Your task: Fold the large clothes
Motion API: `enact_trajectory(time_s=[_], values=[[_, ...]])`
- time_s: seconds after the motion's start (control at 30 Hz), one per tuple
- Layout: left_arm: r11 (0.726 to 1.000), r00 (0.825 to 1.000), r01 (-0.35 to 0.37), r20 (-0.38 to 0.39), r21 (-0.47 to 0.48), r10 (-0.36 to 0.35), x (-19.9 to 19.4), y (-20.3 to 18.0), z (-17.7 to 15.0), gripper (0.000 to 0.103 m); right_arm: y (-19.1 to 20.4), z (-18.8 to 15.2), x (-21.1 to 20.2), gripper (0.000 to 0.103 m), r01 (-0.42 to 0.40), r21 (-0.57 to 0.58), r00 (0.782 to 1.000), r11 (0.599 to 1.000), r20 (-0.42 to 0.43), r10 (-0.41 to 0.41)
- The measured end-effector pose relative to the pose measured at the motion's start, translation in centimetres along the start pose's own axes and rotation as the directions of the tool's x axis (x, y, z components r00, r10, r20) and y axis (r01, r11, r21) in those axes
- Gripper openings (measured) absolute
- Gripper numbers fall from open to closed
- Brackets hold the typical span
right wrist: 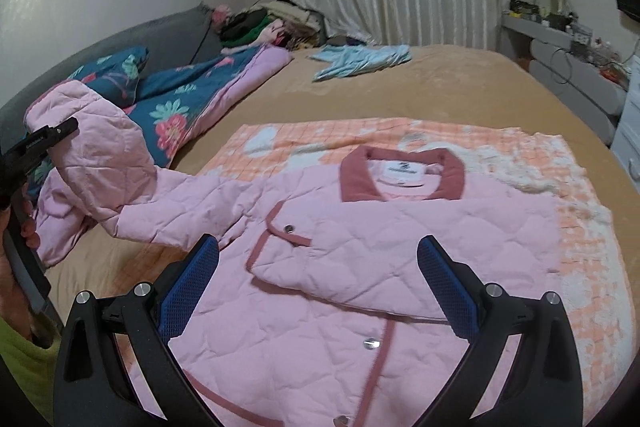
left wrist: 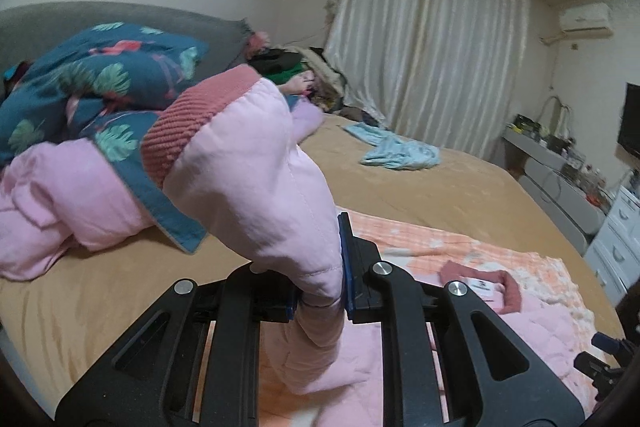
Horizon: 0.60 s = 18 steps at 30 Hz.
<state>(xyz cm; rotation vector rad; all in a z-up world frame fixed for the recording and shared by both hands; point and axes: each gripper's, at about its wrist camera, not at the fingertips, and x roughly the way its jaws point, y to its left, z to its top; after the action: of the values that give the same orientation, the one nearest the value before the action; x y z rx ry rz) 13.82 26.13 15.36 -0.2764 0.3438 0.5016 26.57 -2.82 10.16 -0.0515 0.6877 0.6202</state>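
A pink quilted jacket (right wrist: 360, 251) with a dusty-red collar (right wrist: 402, 175) lies front up on an orange checked blanket (right wrist: 580, 267) on the bed. My left gripper (left wrist: 322, 291) is shut on the jacket's sleeve (left wrist: 260, 171), which rises from the jaws and ends in a ribbed red cuff (left wrist: 188, 123). From the right wrist view that lifted sleeve (right wrist: 100, 155) hangs at the left, held by the left gripper (right wrist: 44, 143). My right gripper (right wrist: 316, 291) hovers open over the jacket's chest, nothing between its blue pads (right wrist: 448, 287).
A bunched teal floral quilt (left wrist: 104, 83) with pink lining sits at the bed's head. A light blue garment (left wrist: 396, 149) lies on the tan sheet (left wrist: 440, 195) farther off. Clothes pile (right wrist: 272, 23) by the curtain; white drawers (left wrist: 616, 239) and a cluttered shelf stand right.
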Motion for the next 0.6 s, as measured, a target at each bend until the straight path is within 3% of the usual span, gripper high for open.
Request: enact_trajectory(time_s=[0.43,0.6], values=[[0.99,0.996,0.088,0.009,0.107,-0.09,-1.2,-7.8,0.7,0.009,-6.1,-1.7,-4.3,0.099,0.084,0.098,0.994,0.992,0.057,-0.089],[0.981,0.993,0.118,-0.002,0.153,-0.119,-1.0,-10.7,0.3,0.009,-8.1,-1.6,-5.7,0.099,0.072,0.147,0.992,0.986,0.092,-0.086]])
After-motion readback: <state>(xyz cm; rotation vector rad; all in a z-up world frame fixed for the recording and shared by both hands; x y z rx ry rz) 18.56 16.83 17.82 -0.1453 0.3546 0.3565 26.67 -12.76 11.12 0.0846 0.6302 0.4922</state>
